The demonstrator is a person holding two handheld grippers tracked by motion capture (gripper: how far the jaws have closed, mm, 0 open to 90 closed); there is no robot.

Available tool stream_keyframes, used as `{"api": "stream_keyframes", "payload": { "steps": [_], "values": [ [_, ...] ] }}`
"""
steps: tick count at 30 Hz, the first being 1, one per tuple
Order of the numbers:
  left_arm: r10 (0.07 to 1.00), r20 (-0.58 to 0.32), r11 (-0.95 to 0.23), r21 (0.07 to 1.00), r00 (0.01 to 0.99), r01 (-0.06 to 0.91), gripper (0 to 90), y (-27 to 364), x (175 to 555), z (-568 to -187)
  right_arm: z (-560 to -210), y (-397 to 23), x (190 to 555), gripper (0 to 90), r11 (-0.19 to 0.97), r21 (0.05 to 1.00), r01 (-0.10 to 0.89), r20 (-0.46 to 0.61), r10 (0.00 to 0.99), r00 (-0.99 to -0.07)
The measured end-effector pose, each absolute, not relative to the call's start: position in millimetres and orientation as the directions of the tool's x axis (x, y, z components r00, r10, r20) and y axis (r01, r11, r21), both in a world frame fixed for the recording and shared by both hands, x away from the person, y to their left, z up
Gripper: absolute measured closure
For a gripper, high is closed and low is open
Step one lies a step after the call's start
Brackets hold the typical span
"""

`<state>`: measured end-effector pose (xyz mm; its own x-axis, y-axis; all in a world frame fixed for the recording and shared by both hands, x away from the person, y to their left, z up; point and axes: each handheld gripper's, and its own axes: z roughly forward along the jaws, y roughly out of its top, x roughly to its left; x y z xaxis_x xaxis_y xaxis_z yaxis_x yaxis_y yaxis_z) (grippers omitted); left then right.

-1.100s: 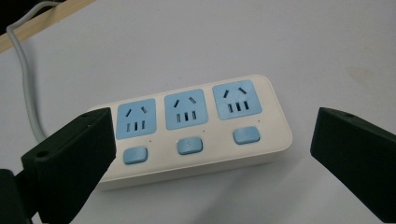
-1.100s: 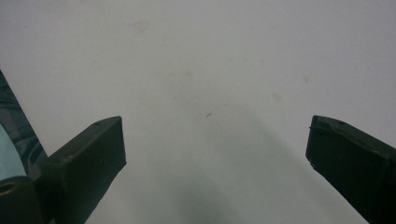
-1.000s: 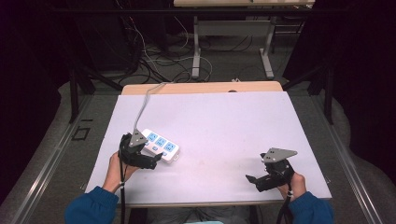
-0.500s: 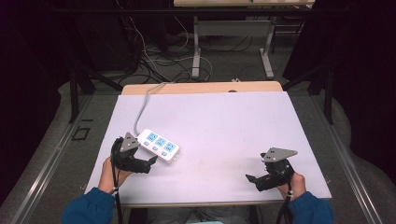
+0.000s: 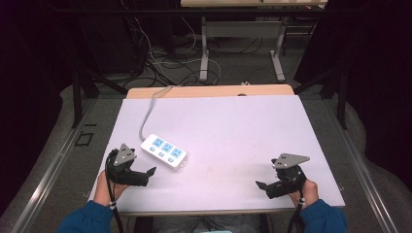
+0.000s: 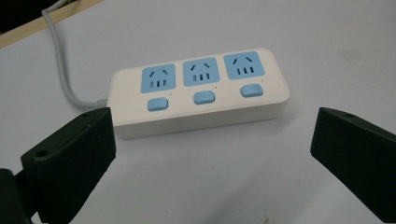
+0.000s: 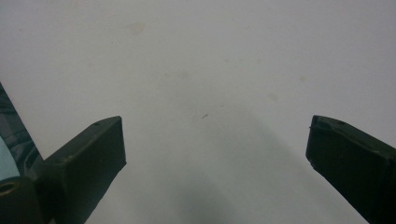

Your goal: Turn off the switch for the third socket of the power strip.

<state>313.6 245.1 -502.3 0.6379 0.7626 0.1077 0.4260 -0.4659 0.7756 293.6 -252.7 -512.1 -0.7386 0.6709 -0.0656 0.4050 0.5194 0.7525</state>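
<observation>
The left gripper (image 5: 145,174) has backed off the power strip (image 5: 163,151) toward the table's near-left corner — a second ago it sat against the strip's near end. Its jaws stand wide apart and empty, so the strip looks released, lying flat in the table's left half with its cord (image 5: 148,109) running to the far edge. The strip lies just ahead of the jaws — clear of both. The right gripper (image 5: 263,186), likewise spread, rests near the near-right corner.

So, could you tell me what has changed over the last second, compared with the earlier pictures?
The left gripper has drawn back from the power strip toward the person's edge of the table; a second ago it was over the strip's near end, and now it stands open and apart from it. The power strip looks about where it was, cable trailing to the far edge. The right gripper has stayed open over the bare white table.
</observation>
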Motion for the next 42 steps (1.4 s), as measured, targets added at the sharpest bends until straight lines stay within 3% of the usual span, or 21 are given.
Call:
{"api": "stream_keyframes", "payload": {
  "steps": [42],
  "values": [
    [0.785, 0.077, -0.426, 0.788, 0.614, 0.445, 0.2, 283, 296, -525, -512, -252, 292, 4.6, 0.533, 0.734, 0.422, -0.060, 0.669, -0.740]
  ]
}}
